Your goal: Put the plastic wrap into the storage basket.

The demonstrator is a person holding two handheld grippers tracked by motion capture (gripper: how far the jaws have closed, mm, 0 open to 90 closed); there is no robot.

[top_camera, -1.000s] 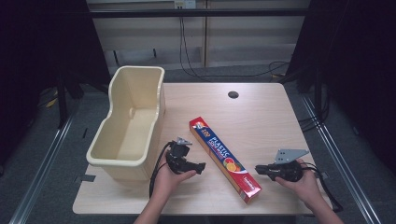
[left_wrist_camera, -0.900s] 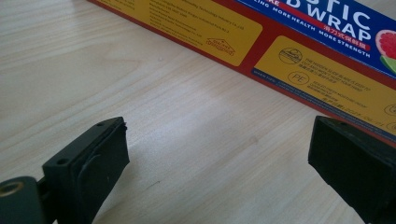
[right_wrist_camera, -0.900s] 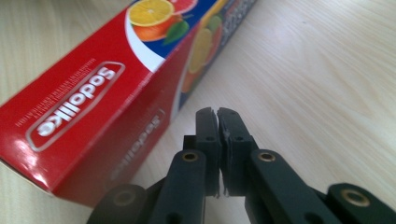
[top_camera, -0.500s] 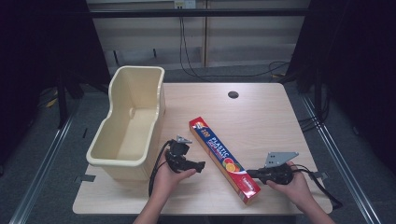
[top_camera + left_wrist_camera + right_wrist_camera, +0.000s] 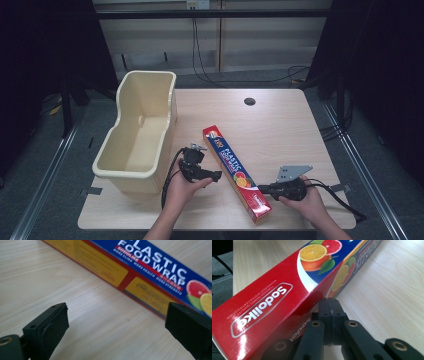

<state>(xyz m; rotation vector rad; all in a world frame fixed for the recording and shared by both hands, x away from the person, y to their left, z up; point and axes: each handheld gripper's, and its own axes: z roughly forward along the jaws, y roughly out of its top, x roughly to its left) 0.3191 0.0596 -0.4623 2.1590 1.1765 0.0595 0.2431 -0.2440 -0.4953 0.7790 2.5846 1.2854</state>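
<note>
Fingers: your left gripper [image 5: 117, 332] gapes wide, empty; right gripper [image 5: 329, 306] pinched tight, empty, w/ box [image 5: 287, 287] touching ahead. Box prob light, stiff, glossy — grab across narrow sides.

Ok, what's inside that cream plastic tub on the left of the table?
The tub looks empty: its bare cream floor and inner walls show in the high view, with nothing lying in it. The strip of floor just behind the near rim is hidden from that camera, so something small there would not show.

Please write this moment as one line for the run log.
left tongs: open, beside food wrap box | right tongs: shut, empty, tips at box side | bin: empty
</note>
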